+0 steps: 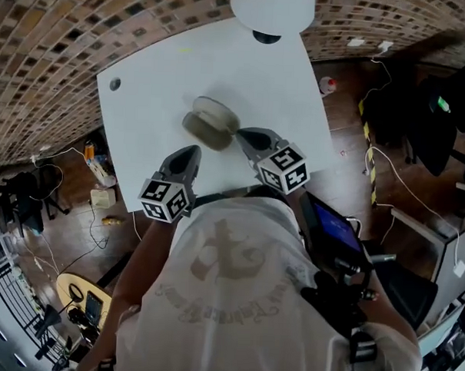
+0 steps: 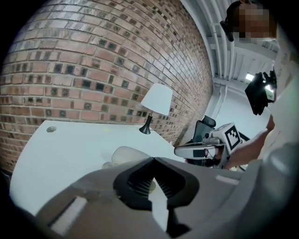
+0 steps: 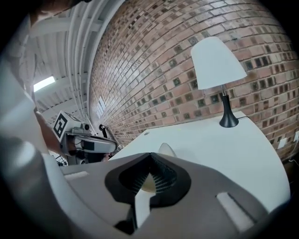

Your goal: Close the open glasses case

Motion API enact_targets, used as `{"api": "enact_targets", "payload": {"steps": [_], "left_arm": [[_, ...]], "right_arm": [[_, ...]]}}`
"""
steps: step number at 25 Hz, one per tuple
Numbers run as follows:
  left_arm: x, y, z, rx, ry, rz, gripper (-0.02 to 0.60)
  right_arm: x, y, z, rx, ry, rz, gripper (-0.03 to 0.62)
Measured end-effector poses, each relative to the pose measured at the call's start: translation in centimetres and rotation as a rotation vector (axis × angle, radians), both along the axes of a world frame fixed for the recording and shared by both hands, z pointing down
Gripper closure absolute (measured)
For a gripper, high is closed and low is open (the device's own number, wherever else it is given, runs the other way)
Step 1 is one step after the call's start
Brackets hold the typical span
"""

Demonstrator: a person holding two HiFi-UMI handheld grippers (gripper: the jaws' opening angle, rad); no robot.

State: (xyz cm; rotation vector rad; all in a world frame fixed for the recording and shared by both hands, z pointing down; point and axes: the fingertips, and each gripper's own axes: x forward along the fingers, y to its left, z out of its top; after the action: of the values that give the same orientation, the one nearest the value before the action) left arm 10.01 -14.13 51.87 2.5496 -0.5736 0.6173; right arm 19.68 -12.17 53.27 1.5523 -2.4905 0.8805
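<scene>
An open beige glasses case [image 1: 210, 123] lies in the middle of the white table [image 1: 153, 70], its lid raised on the far side. My left gripper [image 1: 191, 153] hovers just short of the case on its near left, jaws shut and empty. My right gripper [image 1: 243, 134] is close beside the case's right end, also shut with nothing in it. In the left gripper view the case [image 2: 127, 154] shows just beyond the closed jaws [image 2: 153, 159], with the right gripper [image 2: 194, 150] off to the right. In the right gripper view the case [image 3: 166, 149] peeks over the closed jaws [image 3: 150, 155].
A white-shaded lamp [image 1: 272, 10] on a black foot stands at the table's far edge. A cable hole [image 1: 114, 83] sits in the far left corner. A brick wall runs behind the table. Chairs, cables and clutter lie on the floor around it.
</scene>
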Motion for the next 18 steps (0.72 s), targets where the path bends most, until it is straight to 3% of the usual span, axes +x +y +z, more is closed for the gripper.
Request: {"api": "enact_targets", "payload": {"steps": [4, 11, 18], "left_arm": [[1.1, 0.4, 0.8, -0.02, 0.011, -0.026, 0.577], [-0.9, -0.5, 2.6, -0.08, 0.011, -0.067, 0.577], [-0.4, -0.6, 4.1, -0.111, 0.011, -0.036, 0.577]], "right_arm": [[1.4, 0.4, 1.3, -0.034, 0.011, -0.03, 0.586], [0.3, -1.7, 1.7, -0.052, 0.049, -0.081, 0.586], [0.2, -2.9, 1.7, -0.07, 0.107, -0.088, 0.586]]}}
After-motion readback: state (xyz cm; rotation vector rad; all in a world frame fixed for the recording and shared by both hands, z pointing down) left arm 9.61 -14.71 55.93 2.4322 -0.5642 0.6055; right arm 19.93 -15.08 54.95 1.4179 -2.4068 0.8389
